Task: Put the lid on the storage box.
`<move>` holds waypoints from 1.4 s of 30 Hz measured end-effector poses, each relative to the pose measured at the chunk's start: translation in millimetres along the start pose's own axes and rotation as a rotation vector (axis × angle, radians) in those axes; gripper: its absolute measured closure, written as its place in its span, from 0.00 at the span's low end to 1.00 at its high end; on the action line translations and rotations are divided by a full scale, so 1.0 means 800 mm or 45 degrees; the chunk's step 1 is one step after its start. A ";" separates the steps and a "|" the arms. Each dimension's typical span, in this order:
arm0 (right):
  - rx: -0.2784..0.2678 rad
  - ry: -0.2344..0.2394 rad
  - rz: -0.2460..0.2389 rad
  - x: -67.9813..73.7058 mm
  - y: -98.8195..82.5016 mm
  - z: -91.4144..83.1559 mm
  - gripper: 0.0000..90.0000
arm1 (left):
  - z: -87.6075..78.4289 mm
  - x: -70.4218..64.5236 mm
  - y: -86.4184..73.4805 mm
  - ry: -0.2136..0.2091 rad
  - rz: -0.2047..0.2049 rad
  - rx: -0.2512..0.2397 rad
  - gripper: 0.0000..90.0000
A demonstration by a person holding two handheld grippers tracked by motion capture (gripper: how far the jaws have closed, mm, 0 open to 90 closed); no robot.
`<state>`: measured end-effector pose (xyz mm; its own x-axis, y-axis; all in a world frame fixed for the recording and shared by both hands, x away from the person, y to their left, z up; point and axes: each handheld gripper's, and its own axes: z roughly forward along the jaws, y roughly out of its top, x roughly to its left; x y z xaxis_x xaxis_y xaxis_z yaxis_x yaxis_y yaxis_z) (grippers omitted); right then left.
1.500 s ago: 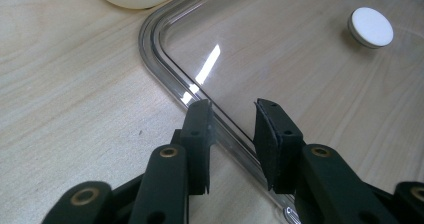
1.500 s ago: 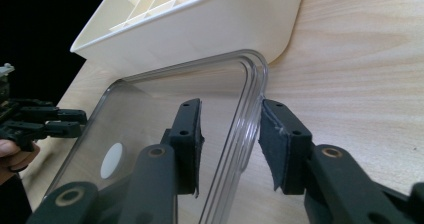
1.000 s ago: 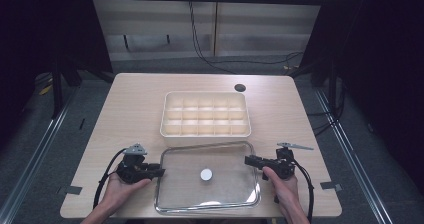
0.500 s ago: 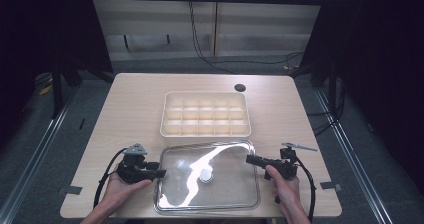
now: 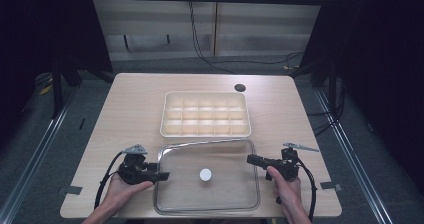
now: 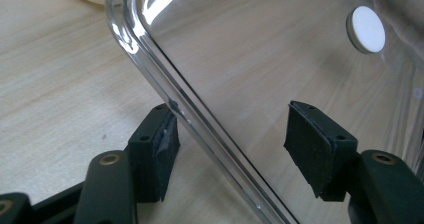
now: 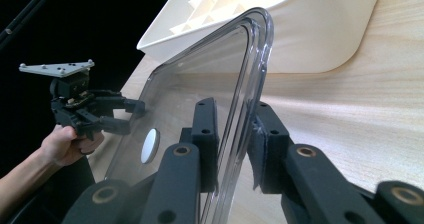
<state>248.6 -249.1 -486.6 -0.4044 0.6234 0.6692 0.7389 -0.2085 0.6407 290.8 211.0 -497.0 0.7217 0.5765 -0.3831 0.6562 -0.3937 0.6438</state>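
A clear rectangular lid (image 5: 220, 196) with a white knob (image 5: 205, 174) lies on the table near its front edge. Behind it stands a cream compartment tray (image 5: 166, 115). My left gripper (image 5: 164, 175) is at the lid's left rim. In the left gripper view its jaws (image 6: 232, 134) have just been opening and stand apart on either side of the rim (image 6: 165, 79), not pinching it. My right gripper (image 5: 251, 159) is shut on the lid's right rim; in the right gripper view its pads (image 7: 232, 119) pinch the clear edge (image 7: 250, 59).
The wooden table (image 5: 130, 114) has a dark cable hole (image 5: 240, 88) behind the tray. Its front edge runs just below the lid. Cables trail from both grippers over the front corners. Dark floor and metal rails flank the table.
The left gripper's jaws have spread off the lid's left rim. A bright glare on the lid half a second ago is gone. Both hands have stayed where they were.
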 end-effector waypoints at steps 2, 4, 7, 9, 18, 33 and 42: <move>0.001 0.000 0.003 0.000 0.000 0.000 0.84 | -0.002 0.002 0.000 -0.006 -0.012 -0.006 0.45; 0.007 -0.011 -0.002 0.000 0.000 0.000 0.84 | -0.003 0.000 0.000 -0.007 -0.004 -0.011 0.46; 0.011 -0.030 -0.010 0.000 0.000 0.000 0.83 | -0.006 -0.001 0.001 -0.060 -0.023 -0.038 0.49; 0.008 -0.040 -0.016 0.000 -0.001 0.000 0.83 | -0.007 -0.005 0.003 -0.063 -0.024 -0.049 0.49; 0.012 -0.083 -0.053 0.006 -0.001 0.002 0.81 | -0.020 -0.005 0.007 -0.071 -0.015 -0.100 0.57; -0.006 -0.103 -0.100 0.013 0.004 0.001 0.80 | -0.030 -0.007 0.013 -0.055 0.016 -0.142 0.63; -0.035 -0.087 -0.135 0.019 0.013 0.001 0.80 | -0.043 -0.004 0.016 -0.073 0.014 -0.198 0.70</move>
<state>250.2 -240.9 -469.9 -0.4412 0.6927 0.5705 0.6783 -0.1588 0.7174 289.1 228.7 -464.7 0.7431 0.5291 -0.4097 0.6093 -0.2818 0.7412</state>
